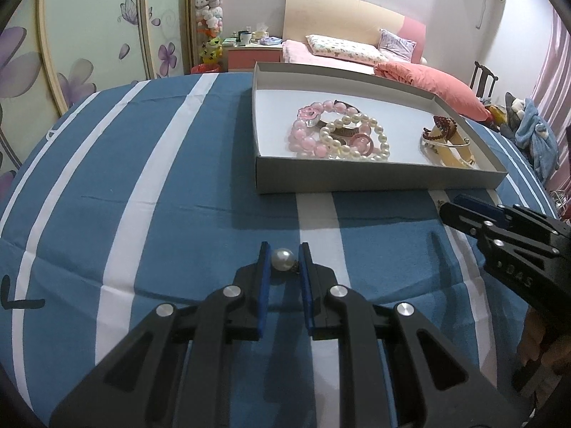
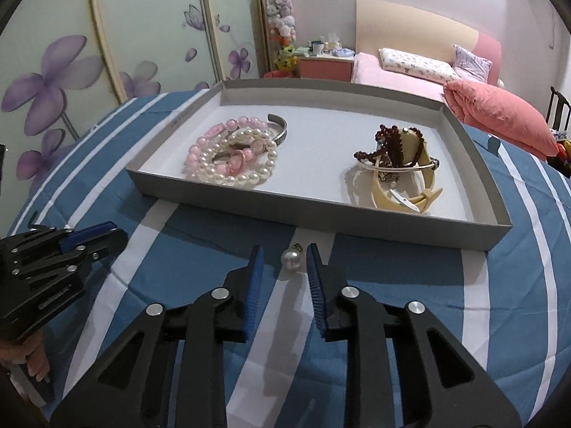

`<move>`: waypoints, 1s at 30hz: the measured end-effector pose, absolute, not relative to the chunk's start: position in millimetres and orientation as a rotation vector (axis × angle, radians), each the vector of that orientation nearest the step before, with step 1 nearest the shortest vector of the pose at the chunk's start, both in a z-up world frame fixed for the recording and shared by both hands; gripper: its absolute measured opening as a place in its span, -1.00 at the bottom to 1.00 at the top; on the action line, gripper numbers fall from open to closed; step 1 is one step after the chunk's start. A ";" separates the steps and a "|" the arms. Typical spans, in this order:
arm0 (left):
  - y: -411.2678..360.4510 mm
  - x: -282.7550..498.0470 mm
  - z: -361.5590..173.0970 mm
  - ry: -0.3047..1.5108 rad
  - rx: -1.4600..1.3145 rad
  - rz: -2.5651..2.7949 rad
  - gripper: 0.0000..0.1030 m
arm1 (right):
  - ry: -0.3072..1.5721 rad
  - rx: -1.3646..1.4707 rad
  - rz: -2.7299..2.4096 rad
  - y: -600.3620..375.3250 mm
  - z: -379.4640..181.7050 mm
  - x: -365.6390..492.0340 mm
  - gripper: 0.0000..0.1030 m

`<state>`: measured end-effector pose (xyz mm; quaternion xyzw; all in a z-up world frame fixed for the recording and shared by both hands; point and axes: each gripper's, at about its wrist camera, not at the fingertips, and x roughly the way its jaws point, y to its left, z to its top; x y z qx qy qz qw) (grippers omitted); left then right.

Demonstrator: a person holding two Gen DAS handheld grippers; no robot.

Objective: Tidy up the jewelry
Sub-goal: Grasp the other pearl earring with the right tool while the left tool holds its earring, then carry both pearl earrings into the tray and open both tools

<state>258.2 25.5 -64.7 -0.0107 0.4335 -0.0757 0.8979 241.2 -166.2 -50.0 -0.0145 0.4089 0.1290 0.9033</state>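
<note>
My left gripper (image 1: 283, 249) is shut on a pearl earring (image 1: 283, 259), just above the blue striped cloth. In the right wrist view it (image 2: 114, 232) shows at the left, its pearl hidden. My right gripper (image 2: 284, 249) is open around a second pearl earring (image 2: 292, 259), which lies on the cloth with a gap at each pad. Beyond both stands a shallow grey tray (image 2: 321, 214). Its left side holds pink and pearl bead bracelets (image 2: 232, 158); its right side holds a cream bangle (image 2: 424, 178) and dark red beads (image 2: 392, 142).
The table's blue and white striped cloth (image 1: 142, 196) spreads wide to the tray's left. A bed with pink bedding (image 1: 428, 82) and flower-printed wardrobe doors (image 2: 71, 71) stand behind the table. A hand (image 2: 35, 360) holds the left gripper's handle.
</note>
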 end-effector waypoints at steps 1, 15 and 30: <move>25.6 259.1 -65.0 0.898 -0.023 -0.157 -0.68 | 0.859 -0.029 0.260 -167.2 -51.6 242.9 -0.54; 25.7 259.1 -65.1 0.898 -0.023 -0.157 -0.67 | 0.881 -0.010 0.217 -181.6 -55.4 244.1 -0.72; 25.6 259.5 -64.9 0.895 -0.010 -0.137 -0.67 | 0.829 0.117 0.069 -254.9 -50.2 204.6 -0.72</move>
